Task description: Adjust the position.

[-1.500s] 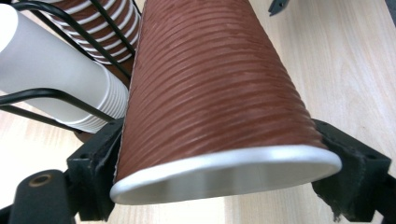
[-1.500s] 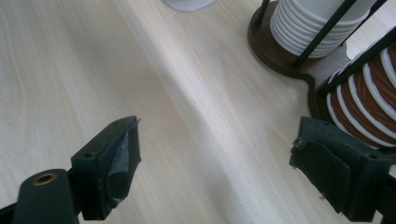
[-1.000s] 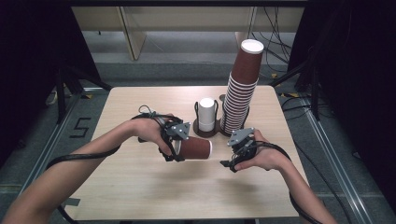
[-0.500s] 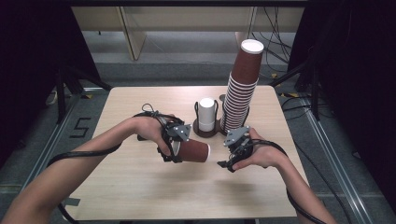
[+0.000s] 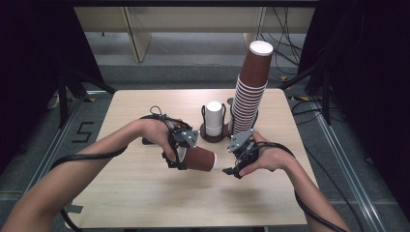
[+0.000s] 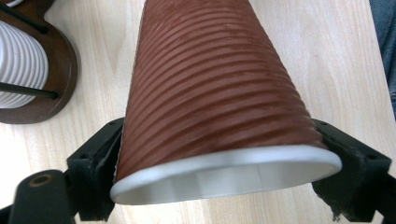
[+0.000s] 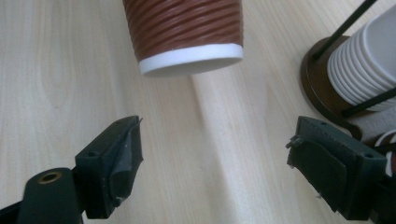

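Note:
A brown ribbed paper cup (image 5: pixel 199 158) lies on its side above the wooden table (image 5: pixel 145 193). My left gripper (image 5: pixel 180 157) is shut on it. In the left gripper view both jaws press the cup (image 6: pixel 210 93) just behind its white rim. The cup's white far end points at my right gripper (image 5: pixel 231 170). That gripper (image 7: pixel 215 158) stands open a short way from the cup (image 7: pixel 184 28), with only bare table between its fingers (image 7: pixel 116 158).
A tall stack of brown cups (image 5: pixel 251 92) rises at the back right of the table. Beside it a short stack of white cups (image 5: pixel 214 118) sits in a dark round wire holder (image 7: pixel 317 79). Cables trail from both hands.
My right gripper has edged slightly left, closer to the cup's end. The left gripper and its cup have stayed put.

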`<state>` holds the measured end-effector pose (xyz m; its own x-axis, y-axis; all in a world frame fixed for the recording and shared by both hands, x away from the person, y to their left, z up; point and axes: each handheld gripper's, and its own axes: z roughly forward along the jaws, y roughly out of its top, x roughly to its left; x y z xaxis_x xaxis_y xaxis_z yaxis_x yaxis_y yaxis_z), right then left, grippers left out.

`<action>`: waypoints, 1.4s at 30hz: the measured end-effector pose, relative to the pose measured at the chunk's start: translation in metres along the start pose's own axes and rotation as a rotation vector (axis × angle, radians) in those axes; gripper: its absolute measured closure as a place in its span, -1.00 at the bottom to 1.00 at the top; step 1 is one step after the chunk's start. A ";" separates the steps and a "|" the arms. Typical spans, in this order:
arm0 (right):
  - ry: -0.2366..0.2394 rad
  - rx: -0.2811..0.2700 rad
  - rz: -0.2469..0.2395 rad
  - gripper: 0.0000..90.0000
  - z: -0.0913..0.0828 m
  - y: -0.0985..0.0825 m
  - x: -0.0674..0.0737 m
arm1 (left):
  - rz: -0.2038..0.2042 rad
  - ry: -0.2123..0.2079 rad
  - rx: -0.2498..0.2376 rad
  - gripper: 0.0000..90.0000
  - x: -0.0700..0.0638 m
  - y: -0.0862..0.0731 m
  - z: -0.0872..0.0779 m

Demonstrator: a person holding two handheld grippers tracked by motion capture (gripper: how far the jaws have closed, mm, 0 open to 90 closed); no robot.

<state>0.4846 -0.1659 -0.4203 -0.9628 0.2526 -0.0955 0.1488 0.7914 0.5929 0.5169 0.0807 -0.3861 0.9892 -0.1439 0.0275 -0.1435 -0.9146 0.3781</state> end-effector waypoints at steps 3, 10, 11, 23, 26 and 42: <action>0.002 0.001 -0.012 -0.62 0.000 0.001 -0.002 | 0.010 -0.008 0.003 -0.70 -0.001 0.001 -0.001; 0.028 0.015 -0.029 -0.62 -0.002 0.005 -0.003 | 0.023 -0.021 0.008 -0.69 -0.001 0.002 -0.002; 0.036 0.014 -0.036 -0.62 -0.003 0.006 -0.003 | 0.029 -0.024 0.014 -0.70 -0.001 0.002 -0.002; 0.060 0.002 -0.071 -0.68 0.001 0.026 0.003 | 0.035 -0.042 0.033 -0.70 -0.001 0.008 0.000; 0.063 -0.012 -0.099 -0.68 0.003 0.031 0.003 | 0.042 -0.040 0.044 -0.70 0.000 0.009 0.000; 0.075 -0.047 -0.108 -0.75 0.015 0.049 0.010 | 0.049 -0.038 0.037 -0.69 -0.001 0.013 0.001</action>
<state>0.4860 -0.1164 -0.4039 -0.9871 0.1235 -0.1017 0.0343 0.7845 0.6192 0.5141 0.0688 -0.3820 0.9792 -0.2025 0.0100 -0.1936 -0.9193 0.3426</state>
